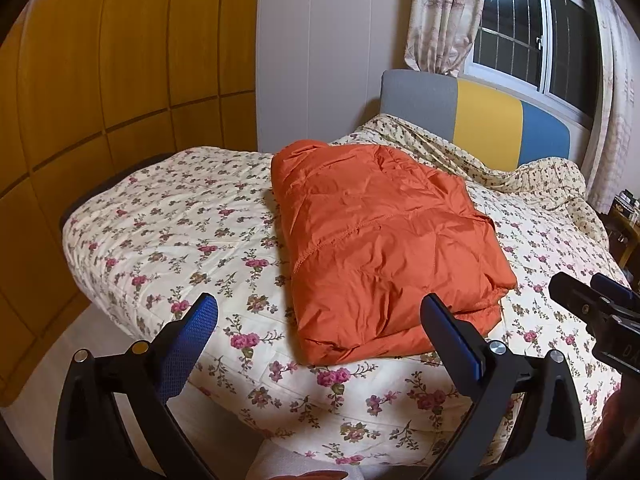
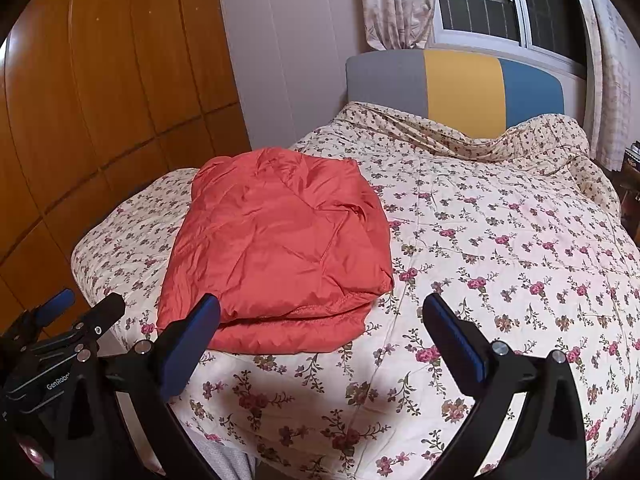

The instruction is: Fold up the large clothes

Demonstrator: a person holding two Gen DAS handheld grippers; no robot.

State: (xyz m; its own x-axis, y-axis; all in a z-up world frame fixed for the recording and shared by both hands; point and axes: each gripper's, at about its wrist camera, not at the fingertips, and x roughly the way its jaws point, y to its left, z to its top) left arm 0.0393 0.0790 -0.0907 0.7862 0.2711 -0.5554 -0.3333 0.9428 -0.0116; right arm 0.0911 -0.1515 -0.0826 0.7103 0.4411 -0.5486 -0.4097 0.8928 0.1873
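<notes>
Orange puffy quilted jacket (image 1: 384, 240) lay folded into a thick rectangular bundle on the bed's cream floral quilt (image 1: 168, 232), toward the foot end and nearer the wooden wardrobe panels (image 1: 100, 80) than the window side. I had my left tongs (image 1: 320, 320) spread wide, the blue-padded fingers (image 1: 192, 344) apart and gripping nothing, held over the near edge of the bed just short of the bundle's closest hem. My right tongs (image 2: 320, 320) were likewise spread and empty, with the left finger overlapping the jacket's near right corner in that view, though I could not tell whether it touched the fabric. Each tool showed at the edge of the other's camera, side by side. Beyond the jacket stood the padded headboard in grey, yellow and blue (image 2: 460, 84), with rumpled bedding against it, and above it a patterned curtain (image 1: 444, 16) beside a dark window (image 1: 532, 36).
</notes>
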